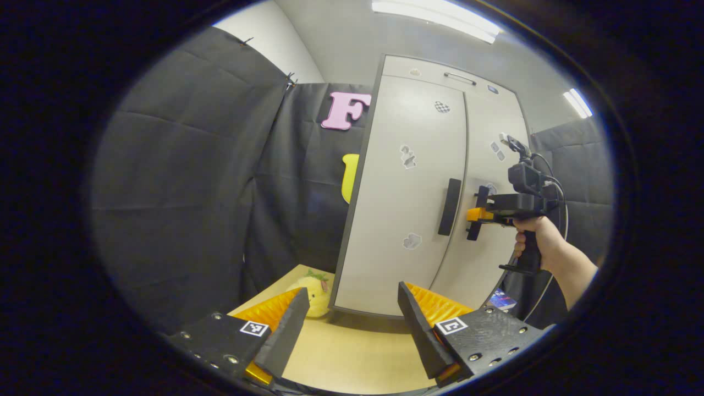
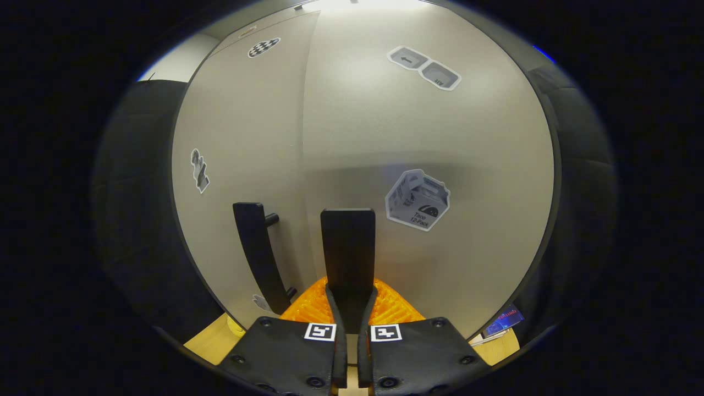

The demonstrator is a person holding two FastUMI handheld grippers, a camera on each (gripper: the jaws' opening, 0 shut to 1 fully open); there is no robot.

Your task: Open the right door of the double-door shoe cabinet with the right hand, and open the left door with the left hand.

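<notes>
In the left gripper view, the double-door shoe cabinet (image 1: 418,181) stood tilted across the centre and upper right of the frame, resting on a light wooden surface (image 1: 357,352). Both doors looked closed. The left door (image 1: 404,192) carried a dark vertical handle (image 1: 449,207) near the seam, and the right door (image 1: 489,181) lay just right of it. The left hand-held gripper (image 1: 352,322) sat at the bottom centre, its fingers spread wide apart with nothing between them, well short of the cabinet. A yellow plush toy (image 1: 316,294) lay on the surface by the cabinet's lower left corner.

At the right of that frame a person's hand (image 1: 536,236) held the right hand-held gripper (image 1: 477,215) against the right door's handle.

In the right gripper view, the right hand-held gripper (image 2: 351,300) at the bottom centre was closed narrowly, both fingers pressing on the right door handle (image 2: 347,247), which rose between them. The left door handle (image 2: 258,253) stood just to its left. Stickers (image 2: 417,199) dotted the door panels.
</notes>
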